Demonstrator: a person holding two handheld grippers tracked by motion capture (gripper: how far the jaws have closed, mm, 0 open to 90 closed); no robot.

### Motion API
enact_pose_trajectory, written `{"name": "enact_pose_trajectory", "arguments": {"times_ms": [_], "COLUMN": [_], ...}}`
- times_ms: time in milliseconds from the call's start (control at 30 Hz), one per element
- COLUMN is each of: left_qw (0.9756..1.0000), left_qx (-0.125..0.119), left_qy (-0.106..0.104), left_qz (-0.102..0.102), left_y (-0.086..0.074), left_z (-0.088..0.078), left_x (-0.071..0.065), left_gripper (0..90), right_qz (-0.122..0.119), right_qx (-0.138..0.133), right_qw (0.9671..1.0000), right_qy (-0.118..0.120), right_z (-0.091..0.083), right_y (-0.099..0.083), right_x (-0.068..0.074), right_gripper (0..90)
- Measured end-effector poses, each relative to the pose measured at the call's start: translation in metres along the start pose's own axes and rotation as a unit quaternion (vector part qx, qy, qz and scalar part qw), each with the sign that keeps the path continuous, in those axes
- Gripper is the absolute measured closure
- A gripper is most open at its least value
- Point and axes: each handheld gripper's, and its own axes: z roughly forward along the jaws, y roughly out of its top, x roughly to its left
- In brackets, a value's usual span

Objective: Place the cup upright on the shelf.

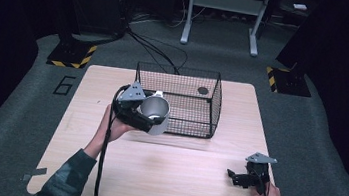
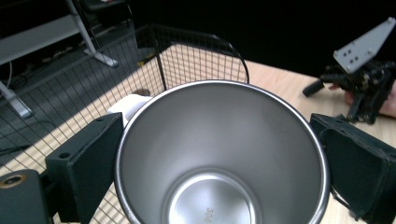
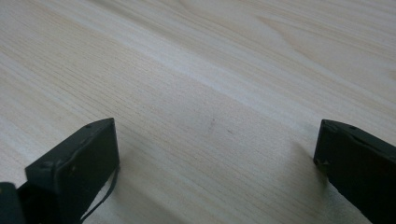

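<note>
brushed matt steel cup (image 2: 219, 154), black wire basket (image 1: 184, 86), pale smooth wood table (image 1: 178, 174)

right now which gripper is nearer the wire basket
Left. The left gripper, shut on the steel cup, is at the wire basket's near left corner. The right gripper rests at the table's near right, well apart.

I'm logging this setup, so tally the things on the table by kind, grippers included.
Shiny steel cup: 1
Black wire-mesh basket: 1
White object behind the cup, too hidden to identify: 1
Small dark round thing in the basket: 1
Handheld grippers, left gripper and right gripper: 2
Total: 6
</note>
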Motion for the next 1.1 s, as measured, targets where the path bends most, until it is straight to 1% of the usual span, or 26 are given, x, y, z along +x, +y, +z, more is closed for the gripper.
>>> {"name": "enact_pose_trajectory", "arguments": {"times_ms": [67, 100, 133, 167, 200, 233, 267, 300, 333, 367, 533, 667, 833, 967, 1000, 1100], "left_qw": [1.0000, 1.0000, 1.0000, 1.0000, 1.0000, 1.0000, 1.0000, 1.0000, 1.0000, 1.0000, 1.0000, 0.9999, 0.9998, 0.9998, 0.9997, 0.9997], "left_qx": [0.000, -0.003, -0.001, 0.000, -0.001, 0.000, 0.003, 0.004, 0.006, 0.005, 0.008, 0.011, 0.019, 0.017, 0.020, 0.023], "left_qy": [-0.003, 0.001, -0.001, -0.001, 0.002, 0.001, 0.003, 0.001, 0.005, 0.005, -0.001, 0.003, 0.004, 0.008, 0.006, 0.007], "left_qz": [0.000, 0.001, 0.003, -0.001, 0.003, -0.001, 0.000, 0.000, 0.002, -0.003, -0.001, -0.003, -0.005, -0.006, -0.008, -0.008], "left_y": [0.004, 0.006, 0.007, 0.009, 0.011, 0.012, 0.014, 0.015, 0.016, 0.017, 0.023, 0.025, 0.026, 0.027, 0.026, 0.026], "left_z": [0.001, 0.003, 0.004, 0.006, 0.008, 0.010, 0.012, 0.014, 0.015, 0.019, 0.028, 0.036, 0.047, 0.053, 0.056, 0.063], "left_x": [0.003, 0.004, 0.005, 0.007, 0.009, 0.010, 0.014, 0.016, 0.017, 0.020, 0.028, 0.031, 0.040, 0.043, 0.044, 0.046], "left_gripper": [6.6, 6.6, 6.6, 6.6, 6.6, 6.6, 6.6, 6.5, 6.6, 6.5, 6.6, 6.5, 6.6, 6.5, 6.5, 6.5], "right_qz": [-0.001, 0.000, 0.000, 0.000, -0.001, -0.001, 0.000, 0.001, -0.001, -0.001, -0.001, 0.001, 0.001, -0.001, 0.001, 0.000], "right_qx": [0.000, 0.000, 0.000, 0.000, 0.000, 0.000, 0.000, 0.000, 0.000, 0.000, 0.000, 0.000, -0.001, 0.000, 0.000, 0.000], "right_qw": [1.0000, 1.0000, 1.0000, 1.0000, 1.0000, 1.0000, 1.0000, 1.0000, 1.0000, 1.0000, 1.0000, 1.0000, 1.0000, 1.0000, 1.0000, 1.0000], "right_qy": [0.000, 0.000, 0.000, 0.000, 0.000, 0.000, 0.000, 0.000, 0.000, 0.000, 0.000, 0.000, 0.000, 0.001, 0.000, 0.001], "right_z": [0.000, 0.000, 0.000, 0.000, 0.000, 0.000, 0.000, 0.000, 0.000, 0.000, 0.000, 0.000, 0.000, 0.000, 0.000, 0.000], "right_y": [0.000, 0.000, 0.000, 0.000, 0.000, 0.000, 0.000, 0.000, 0.000, 0.000, 0.000, 0.000, 0.000, 0.000, 0.000, 0.000], "right_x": [0.000, 0.000, 0.000, 0.000, 0.000, 0.000, 0.000, 0.000, 0.000, 0.000, 0.000, 0.000, 0.000, 0.000, 0.000, 0.000], "right_gripper": [0.0, 0.0, 0.0, 0.0, 0.0, 0.0, 0.0, 0.0, 0.0, 0.0, 0.0, 0.0, 0.0, 0.0, 0.0, 0.0]}}
